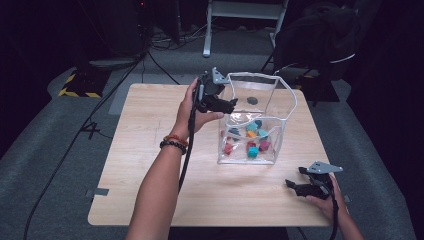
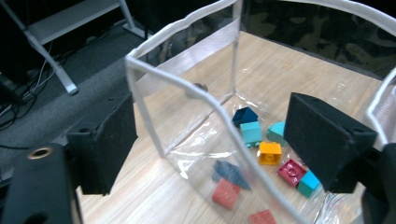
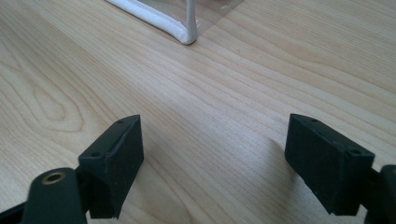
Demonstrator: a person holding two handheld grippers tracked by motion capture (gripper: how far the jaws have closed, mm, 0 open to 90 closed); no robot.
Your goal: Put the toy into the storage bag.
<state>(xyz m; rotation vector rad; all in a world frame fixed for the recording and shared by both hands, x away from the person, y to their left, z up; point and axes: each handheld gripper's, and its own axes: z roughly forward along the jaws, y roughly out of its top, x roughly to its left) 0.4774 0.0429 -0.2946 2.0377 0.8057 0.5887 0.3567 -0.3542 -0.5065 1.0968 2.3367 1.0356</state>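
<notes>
A clear plastic bag [image 1: 247,156] with white piping stands open on the wooden table [image 1: 150,150]. Several small toy bricks [image 1: 250,141] lie on its bottom. My left gripper [image 1: 231,105] is at the bag's upper left rim, held in a hand. In the left gripper view the jaws of the left gripper [image 2: 210,140] stand wide apart astride the bag's rim [image 2: 187,84], one jaw outside and one inside, neither pressing it. Below lie an orange brick [image 2: 270,153], a teal brick [image 2: 251,132] and a red brick [image 2: 226,192]. My right gripper [image 1: 295,182] rests open near the table's front right, and the right gripper [image 3: 215,154] has bare wood between its jaws.
The bag's bottom corner [image 3: 184,32] lies ahead of the right gripper. Beyond the table are a white stand's legs [image 1: 207,45], a dark backpack [image 1: 320,40], floor cables and yellow-black tape [image 1: 77,92]. The left forearm crosses the table's front.
</notes>
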